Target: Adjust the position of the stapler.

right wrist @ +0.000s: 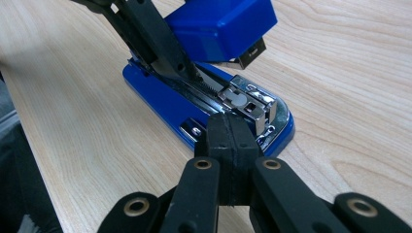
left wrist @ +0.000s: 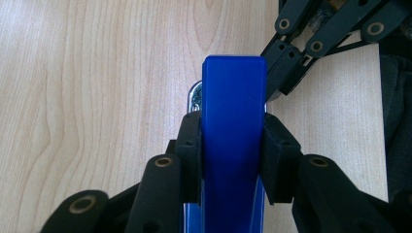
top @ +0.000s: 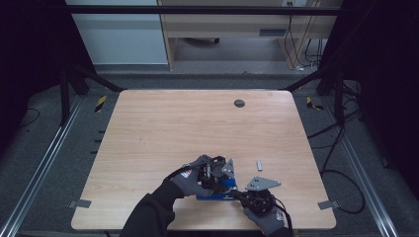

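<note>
A blue stapler [top: 217, 191] lies near the table's front edge with its lid swung up. In the left gripper view my left gripper [left wrist: 233, 141] is shut on that blue lid [left wrist: 233, 97], one pad on each side. The right gripper view shows the lid [right wrist: 218, 26] raised above the blue base [right wrist: 165, 104], baring the metal staple channel [right wrist: 248, 104]. My right gripper [right wrist: 232, 133] is shut, pads together and nothing between them. Its tip sits against the near side of the base by the channel's front end. From above, the right gripper [top: 243, 196] is just right of the stapler.
A small grey strip of staples [top: 259, 165] lies on the wooden table [top: 188, 128] right of the stapler. A dark round grommet [top: 239, 103] sits near the far edge. Metal rails and cables run along both sides of the table.
</note>
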Tool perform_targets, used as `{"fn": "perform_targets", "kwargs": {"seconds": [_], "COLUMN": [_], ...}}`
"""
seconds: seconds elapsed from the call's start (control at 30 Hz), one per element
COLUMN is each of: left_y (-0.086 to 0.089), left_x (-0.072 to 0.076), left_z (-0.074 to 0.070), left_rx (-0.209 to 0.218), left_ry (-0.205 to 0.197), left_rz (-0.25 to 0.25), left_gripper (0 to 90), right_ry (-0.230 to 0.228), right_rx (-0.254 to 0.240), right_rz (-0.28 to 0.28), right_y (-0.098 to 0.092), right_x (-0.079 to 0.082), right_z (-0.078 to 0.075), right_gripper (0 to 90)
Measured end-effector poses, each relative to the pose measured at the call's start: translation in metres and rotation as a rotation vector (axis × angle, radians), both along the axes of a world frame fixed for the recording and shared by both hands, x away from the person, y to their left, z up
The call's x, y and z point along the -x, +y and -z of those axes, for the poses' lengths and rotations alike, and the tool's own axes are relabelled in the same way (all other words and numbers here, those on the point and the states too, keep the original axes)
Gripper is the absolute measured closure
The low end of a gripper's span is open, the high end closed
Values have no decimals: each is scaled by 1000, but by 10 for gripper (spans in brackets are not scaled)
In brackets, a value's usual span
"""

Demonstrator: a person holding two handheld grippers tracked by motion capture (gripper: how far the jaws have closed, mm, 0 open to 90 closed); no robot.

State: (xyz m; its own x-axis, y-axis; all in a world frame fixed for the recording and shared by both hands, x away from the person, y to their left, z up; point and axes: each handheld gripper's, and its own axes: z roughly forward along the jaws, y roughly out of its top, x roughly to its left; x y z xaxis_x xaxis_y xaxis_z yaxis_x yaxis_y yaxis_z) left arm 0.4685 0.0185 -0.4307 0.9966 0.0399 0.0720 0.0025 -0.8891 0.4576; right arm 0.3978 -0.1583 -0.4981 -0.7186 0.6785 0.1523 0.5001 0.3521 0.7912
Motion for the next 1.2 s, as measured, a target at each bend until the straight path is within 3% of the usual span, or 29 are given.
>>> {"fn": "perform_targets", "kwargs": {"seconds": [0.63,0.83,1.2], "left_y": [2,2,2], "left_x": [0,0,-1], "left_z": [0,0,-1], "left_rx": [10,10,3], "left_ry": [2,0,0], "left_rz": [-3,-3,3], "left_gripper": [654,653,653], "right_ry": [-53,-61,-77], "right_rx": [-39,-28,-31], "right_rz": [4,-30,-39], "right_y": [-22,-18,-13], "right_x": [0,-3,-6], "right_z": [-19,-18,-17], "right_gripper": [900,900,900]}}
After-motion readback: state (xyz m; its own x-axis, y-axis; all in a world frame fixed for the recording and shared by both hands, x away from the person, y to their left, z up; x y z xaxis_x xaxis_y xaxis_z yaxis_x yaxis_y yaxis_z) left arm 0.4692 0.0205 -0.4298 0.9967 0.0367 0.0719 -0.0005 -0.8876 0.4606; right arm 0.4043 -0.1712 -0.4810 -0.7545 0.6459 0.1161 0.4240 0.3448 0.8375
